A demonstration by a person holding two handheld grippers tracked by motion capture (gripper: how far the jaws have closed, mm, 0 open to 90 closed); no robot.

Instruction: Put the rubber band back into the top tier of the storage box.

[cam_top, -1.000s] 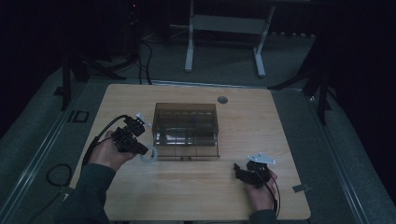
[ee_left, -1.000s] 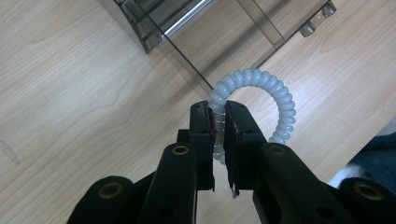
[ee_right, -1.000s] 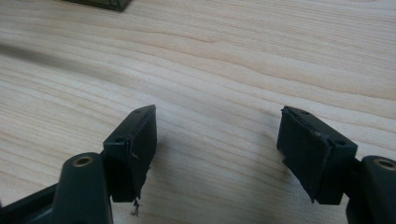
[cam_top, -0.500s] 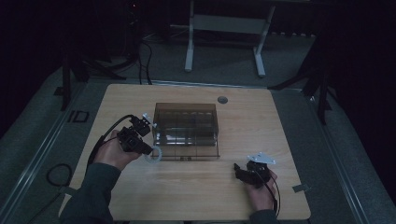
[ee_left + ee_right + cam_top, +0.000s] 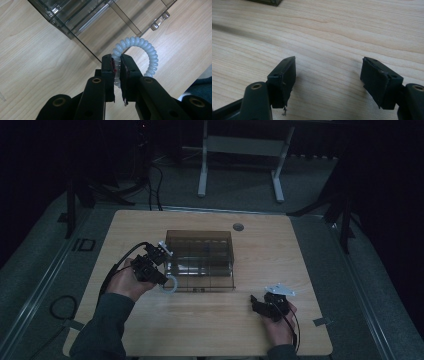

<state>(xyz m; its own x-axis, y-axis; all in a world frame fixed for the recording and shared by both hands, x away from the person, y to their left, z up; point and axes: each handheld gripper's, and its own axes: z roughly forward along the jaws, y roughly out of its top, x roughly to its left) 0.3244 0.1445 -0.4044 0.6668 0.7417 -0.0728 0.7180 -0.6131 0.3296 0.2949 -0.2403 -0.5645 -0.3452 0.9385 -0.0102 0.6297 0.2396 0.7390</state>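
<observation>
A white spiral hair tie [image 5: 140, 50] hangs as a ring from my left gripper [image 5: 116, 58], whose jaws are shut on its coil. In the high view that gripper [image 5: 161, 276] holds the hair tie [image 5: 168, 285] just above the table, beside the front left corner of a clear smoky plastic organiser box [image 5: 200, 260]. That corner of the box [image 5: 82, 20] lies close beyond the ring in the left gripper view. My right gripper [image 5: 328, 75] stands open over bare wood, with nothing between its jaws. It rests near the table's front right [image 5: 260, 306].
The wooden table [image 5: 310, 250] has a round grommet [image 5: 238, 227] behind the box. A white desk frame [image 5: 240, 150] stands on the dark floor beyond the far edge. Cables trail off the left side.
My left gripper has shifted right and slightly nearer the front, from the box's left side to its front left corner, with the hair tie hanging from it. The right gripper stayed put.
</observation>
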